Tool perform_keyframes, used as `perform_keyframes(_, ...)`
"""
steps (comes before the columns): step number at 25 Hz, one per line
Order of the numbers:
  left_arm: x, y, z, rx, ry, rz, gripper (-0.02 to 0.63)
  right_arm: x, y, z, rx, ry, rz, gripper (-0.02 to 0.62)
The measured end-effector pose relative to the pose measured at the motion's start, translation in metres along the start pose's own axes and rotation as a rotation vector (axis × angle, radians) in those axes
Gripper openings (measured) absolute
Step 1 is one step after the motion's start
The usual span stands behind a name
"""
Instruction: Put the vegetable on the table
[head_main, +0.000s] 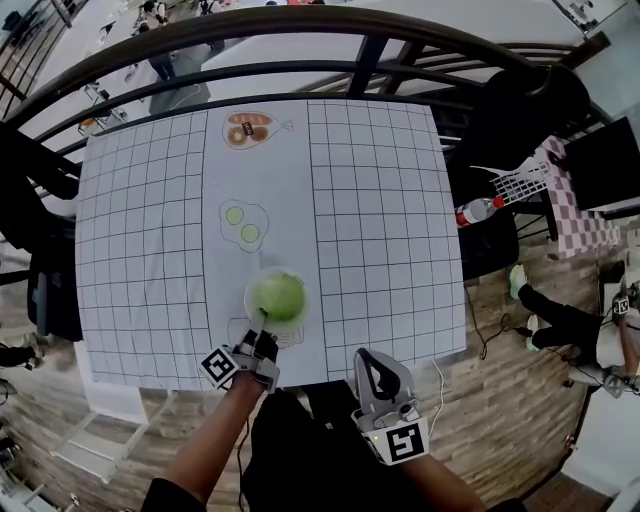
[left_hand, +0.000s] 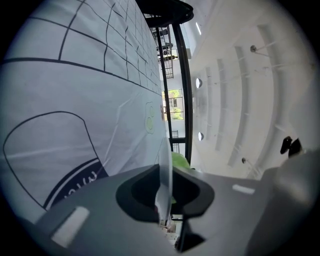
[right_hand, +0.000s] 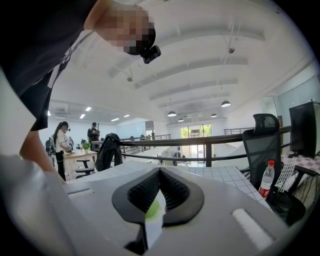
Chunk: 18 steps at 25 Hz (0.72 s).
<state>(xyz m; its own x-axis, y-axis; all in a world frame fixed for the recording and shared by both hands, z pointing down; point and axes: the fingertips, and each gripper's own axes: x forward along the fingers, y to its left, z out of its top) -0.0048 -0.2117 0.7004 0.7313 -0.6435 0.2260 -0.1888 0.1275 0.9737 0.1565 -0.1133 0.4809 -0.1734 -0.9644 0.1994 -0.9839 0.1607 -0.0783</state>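
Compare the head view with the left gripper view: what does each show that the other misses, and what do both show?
Head view only: the right gripper, held short of the gridded cloth, a water bottle, and the whole round plate. Left gripper view only: the plate's rim seen edge-on, pinched between the jaws of the left gripper, and the ceiling. Both: the green vegetable and the cloth.
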Motion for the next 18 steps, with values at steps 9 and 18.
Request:
perform_keyframes(9, 0.008, 0.01, -0.006, 0.011, 0.015, 0.039, 0.048, 0.006, -0.01, -0.009, 0.035, 0.043, 0.012, -0.005)
perform_keyframes(18, 0.009, 0.025, -0.01, -0.011, 0.002, 0.07, 0.048, 0.004, -0.017, -0.018, 0.046, 0.063, 0.015, -0.005)
